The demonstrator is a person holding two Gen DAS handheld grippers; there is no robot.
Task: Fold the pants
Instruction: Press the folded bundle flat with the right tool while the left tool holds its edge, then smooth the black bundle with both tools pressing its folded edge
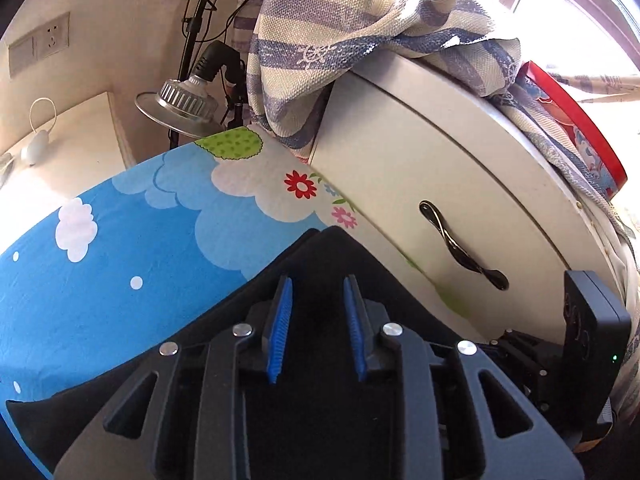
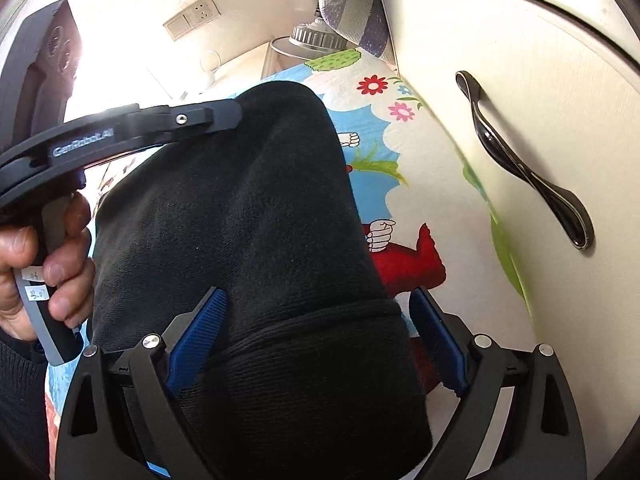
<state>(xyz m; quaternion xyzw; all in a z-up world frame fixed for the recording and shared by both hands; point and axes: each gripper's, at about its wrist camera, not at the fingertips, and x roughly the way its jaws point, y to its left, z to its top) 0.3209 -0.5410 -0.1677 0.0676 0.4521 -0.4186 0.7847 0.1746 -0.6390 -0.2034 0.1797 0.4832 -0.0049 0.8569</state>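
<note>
Black pants (image 2: 248, 208) lie on a cartoon-print sheet (image 2: 380, 136), with a ribbed band (image 2: 320, 344) at the near end. My right gripper (image 2: 316, 294) stands open and wide over that band; its blue pads (image 2: 200, 332) flank the cloth and the right-hand pad is clear of it. My left gripper (image 2: 234, 114), held by a hand (image 2: 60, 264), meets the far end of the pants. In the left wrist view the left gripper (image 1: 318, 280) has narrow jaws with black cloth (image 1: 320, 256) bunched between the pads and rising to a peak beyond them. The right gripper's body (image 1: 592, 340) shows at the right edge.
A white cabinet door (image 1: 420, 168) with a dark handle (image 1: 460, 248) stands close on the right of the sheet (image 1: 120, 260). A striped cloth (image 1: 340, 40) hangs over the cabinet. A metal lamp (image 1: 180, 108) on a stand and a wall socket (image 1: 52, 36) are behind.
</note>
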